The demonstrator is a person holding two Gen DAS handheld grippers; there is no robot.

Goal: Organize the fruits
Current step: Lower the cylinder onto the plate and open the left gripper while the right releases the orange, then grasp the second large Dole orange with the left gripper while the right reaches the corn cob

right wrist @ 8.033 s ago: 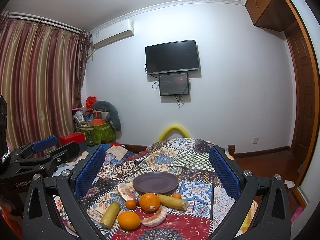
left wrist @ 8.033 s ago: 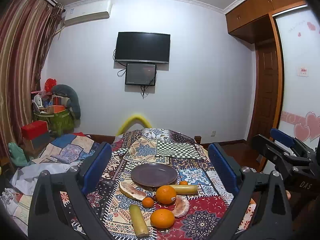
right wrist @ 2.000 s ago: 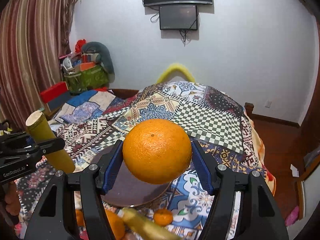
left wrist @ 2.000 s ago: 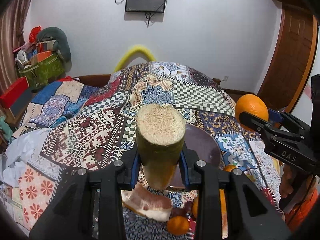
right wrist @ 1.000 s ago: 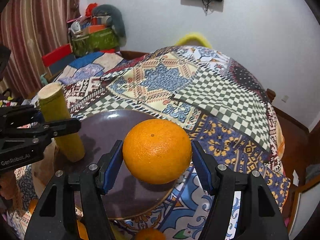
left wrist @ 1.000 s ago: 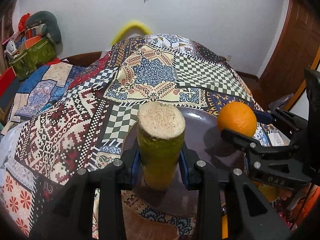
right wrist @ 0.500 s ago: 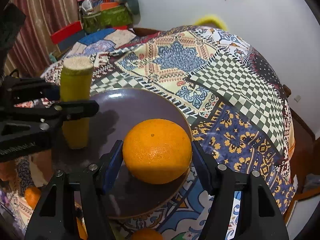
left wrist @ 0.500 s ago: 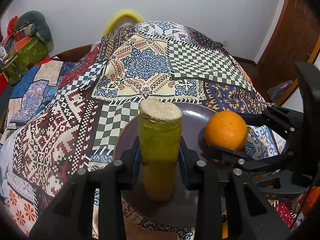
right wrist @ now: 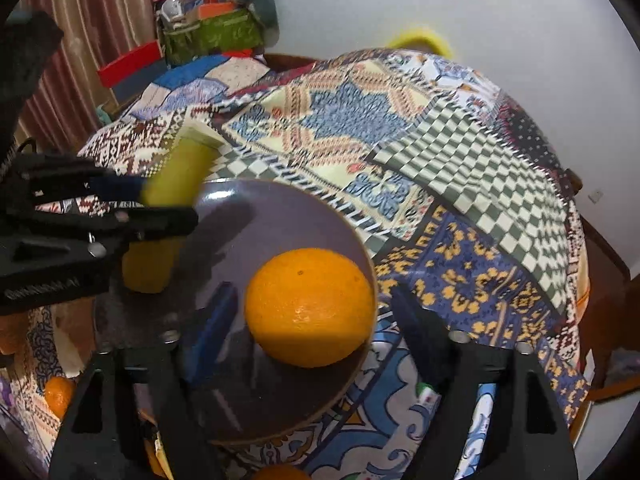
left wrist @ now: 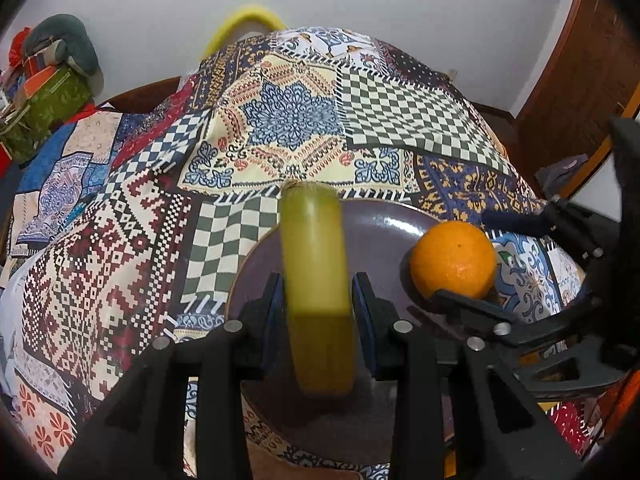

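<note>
A patchwork cloth covers the whole table, and near its front edge sits a dark purple plate, where the fruit is being gathered.

On the left of the plate, the left gripper has its jaws narrowly set and clamped on a yellow-green stalk, a thick cut length of what looks like sugarcane. The stalk leans away over the plate's far-left rim, its lower end close to or on the plate; blur hides which.

On the right, the right gripper is letting go: its jaws are opening, both pads now standing clear of the orange between them. The orange rests on the plate close to the right rim.

A smaller orange lies on the cloth at the near left, still off the plate.

The risks, as I see them: the orange is round and sits near the rim, so a nudge from a pad as the right gripper pulls back could roll it off onto the cloth. The stalk, released while tilted, could topple outward over the rim or roll across and knock the orange.
</note>
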